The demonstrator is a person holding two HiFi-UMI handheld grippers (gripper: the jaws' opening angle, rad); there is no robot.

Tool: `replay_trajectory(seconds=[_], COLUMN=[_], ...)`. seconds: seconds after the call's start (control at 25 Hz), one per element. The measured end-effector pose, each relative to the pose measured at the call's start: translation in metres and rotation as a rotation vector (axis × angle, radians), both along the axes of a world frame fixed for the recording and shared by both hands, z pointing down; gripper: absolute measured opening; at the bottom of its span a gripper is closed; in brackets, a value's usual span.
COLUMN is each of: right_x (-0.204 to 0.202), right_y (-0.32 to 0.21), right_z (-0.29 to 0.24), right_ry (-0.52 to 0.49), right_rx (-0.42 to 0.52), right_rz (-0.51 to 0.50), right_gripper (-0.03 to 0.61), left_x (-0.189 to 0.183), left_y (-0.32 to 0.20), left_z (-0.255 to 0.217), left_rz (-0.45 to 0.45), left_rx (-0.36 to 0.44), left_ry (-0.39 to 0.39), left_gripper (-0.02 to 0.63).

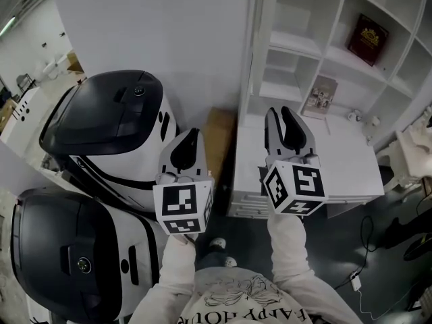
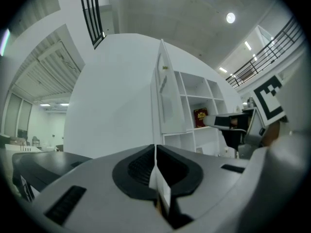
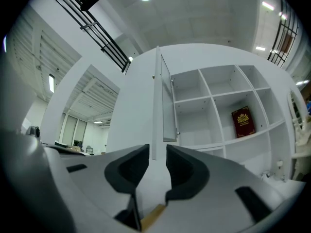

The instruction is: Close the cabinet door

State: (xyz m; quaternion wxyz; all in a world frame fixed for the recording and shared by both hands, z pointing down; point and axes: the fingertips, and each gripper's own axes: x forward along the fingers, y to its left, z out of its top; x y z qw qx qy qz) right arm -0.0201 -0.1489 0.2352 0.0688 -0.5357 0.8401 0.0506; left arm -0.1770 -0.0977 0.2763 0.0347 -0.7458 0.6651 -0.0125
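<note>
The white cabinet has open shelves, and its door stands swung out, edge-on to me. In the right gripper view the door hangs ahead, its thin edge lined up with the gap between the jaws. My right gripper is slightly open and holds nothing, short of the door. My left gripper is shut on nothing, left of the door and lower.
Two large white-and-black machines stand close on the left. A cardboard box sits by the cabinet's base. A red book and a small card rest on shelves. Cables lie on the dark floor at right.
</note>
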Motion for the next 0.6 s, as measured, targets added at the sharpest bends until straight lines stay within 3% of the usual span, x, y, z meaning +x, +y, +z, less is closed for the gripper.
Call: replay_trajectory(seconds=[0.6], right_x=[-0.038], right_y=[-0.061], right_z=[-0.031], right_ry=[0.018], right_rx=[0.051], right_rz=[0.007], right_gripper=[0.112], left_x=[-0.036], left_y=[-0.059], left_z=[-0.012], left_rz=[0.013], left_rx=[0.019], left_ry=[-0.009], left_gripper=[0.014])
